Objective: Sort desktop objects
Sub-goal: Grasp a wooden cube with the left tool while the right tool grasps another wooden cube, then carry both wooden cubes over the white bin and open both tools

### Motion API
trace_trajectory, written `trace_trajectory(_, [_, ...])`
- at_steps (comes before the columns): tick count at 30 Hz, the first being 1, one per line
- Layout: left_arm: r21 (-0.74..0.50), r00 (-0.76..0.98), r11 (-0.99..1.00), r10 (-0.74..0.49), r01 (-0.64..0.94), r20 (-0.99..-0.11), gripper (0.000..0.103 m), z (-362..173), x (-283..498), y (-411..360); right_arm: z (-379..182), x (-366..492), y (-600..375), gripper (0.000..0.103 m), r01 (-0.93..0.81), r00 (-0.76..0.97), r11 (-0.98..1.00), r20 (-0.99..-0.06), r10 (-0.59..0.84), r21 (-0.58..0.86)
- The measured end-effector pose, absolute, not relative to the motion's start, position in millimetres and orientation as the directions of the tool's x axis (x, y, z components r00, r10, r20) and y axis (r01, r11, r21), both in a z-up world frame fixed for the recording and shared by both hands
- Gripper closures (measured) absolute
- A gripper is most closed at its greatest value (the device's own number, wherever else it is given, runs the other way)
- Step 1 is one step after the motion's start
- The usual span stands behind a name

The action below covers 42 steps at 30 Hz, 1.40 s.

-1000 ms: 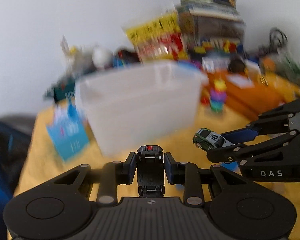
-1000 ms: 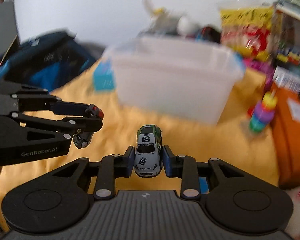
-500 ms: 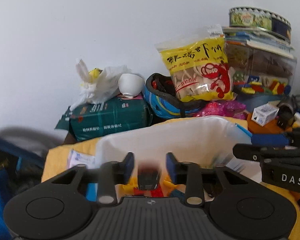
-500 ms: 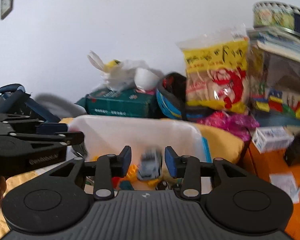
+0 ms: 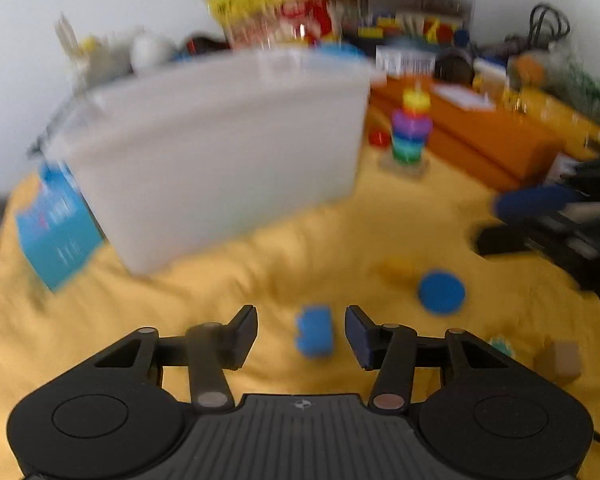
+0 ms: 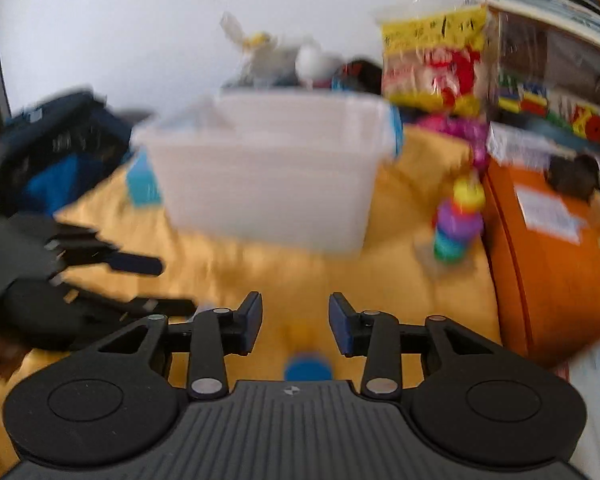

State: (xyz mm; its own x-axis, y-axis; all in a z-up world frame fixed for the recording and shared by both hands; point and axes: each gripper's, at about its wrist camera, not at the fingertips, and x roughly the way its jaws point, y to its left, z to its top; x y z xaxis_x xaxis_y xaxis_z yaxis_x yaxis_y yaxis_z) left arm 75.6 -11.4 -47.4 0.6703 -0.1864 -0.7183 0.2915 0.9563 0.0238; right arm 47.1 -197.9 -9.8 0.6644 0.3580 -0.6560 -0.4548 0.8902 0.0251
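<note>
Left wrist view: a blue block (image 5: 315, 336) lies untouched on the cloth between the left gripper's (image 5: 301, 330) just-widened, empty jaws.

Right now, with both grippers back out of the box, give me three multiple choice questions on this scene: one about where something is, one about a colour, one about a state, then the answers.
1. Where is the stacking ring toy?
A. Inside the white plastic box
B. On the yellow cloth, right of the white plastic box
C. On the orange box

2. What colour is the round disc lying on the yellow cloth?
A. Red
B. Green
C. Blue

3. How does the left gripper stand?
A. Open, nothing gripped
B. Shut on a toy car
C. Shut on the disc

Answers:
1 B: it stands on the cloth beside the white plastic box, in front of the orange box.
2 C: the disc reads plainly blue.
3 A: its jaws, which have just been opening, stand apart; a small blue block lies on the cloth beyond them, unpressed.
</note>
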Motion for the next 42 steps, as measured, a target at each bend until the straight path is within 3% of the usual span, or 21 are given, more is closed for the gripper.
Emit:
trace_trajectory(2, [0.026, 0.655, 0.962, -0.164, 0.270, -0.738, 0.055, -52.1, 76.6, -14.6, -17.5, 26.2, -206.7, 0.065, -0.455, 0.638, 0.890, -0.688, 0.347, 0.028])
trace_trajectory(6, [-0.106, 0.636, 0.935, -0.310, 0.338, -0.707, 0.055, -40.8, 62.7, -18.4, -31.2, -1.3, -227.3, 0.064, -0.438, 0.583, 0.895, -0.732, 0.352, 0.082])
trace_trajectory(10, [-0.108, 0.594, 0.886, -0.388, 0.450, -0.705, 0.054, -46.7, 38.4, -46.1, -50.8, -12.4, -235.7, 0.060, -0.413, 0.585, 0.909, -0.749, 0.311, 0.055])
trace_trajectory(18, [-0.005, 0.605, 0.860, -0.363, 0.511, -0.708, 0.052, -54.2, 27.6, -72.8, -67.2, -9.6, -234.8, 0.059, -0.403, 0.564, 0.914, -0.773, 0.290, 0.049])
trace_trajectory(31, [-0.059, 0.560, 0.868, -0.369, 0.493, -0.742, 0.052, -62.9, 26.8, -74.1, -80.1, -17.9, -235.6, 0.060, -0.434, 0.563, 0.901, -0.772, 0.295, 0.028])
trace_trajectory(33, [-0.058, 0.541, 0.869, -0.356, 0.491, -0.762, 0.059, -69.3, 30.5, -77.6, -80.3, -17.7, -234.8, 0.060, -0.433, 0.565, 0.901, -0.771, 0.294, 0.026])
trace_trajectory(34, [-0.036, 0.541, 0.873, -0.333, 0.486, -0.772, 0.070, -72.6, 31.2, -78.9, -80.4, -18.0, -234.5, 0.060, -0.432, 0.566, 0.901, -0.771, 0.292, 0.024])
trace_trajectory(42, [-0.031, 0.580, 0.870, -0.354, 0.492, -0.733, 0.070, -49.7, 11.2, -62.8, -73.7, -16.1, -231.4, 0.063, -0.434, 0.562, 0.901, -0.772, 0.297, 0.030])
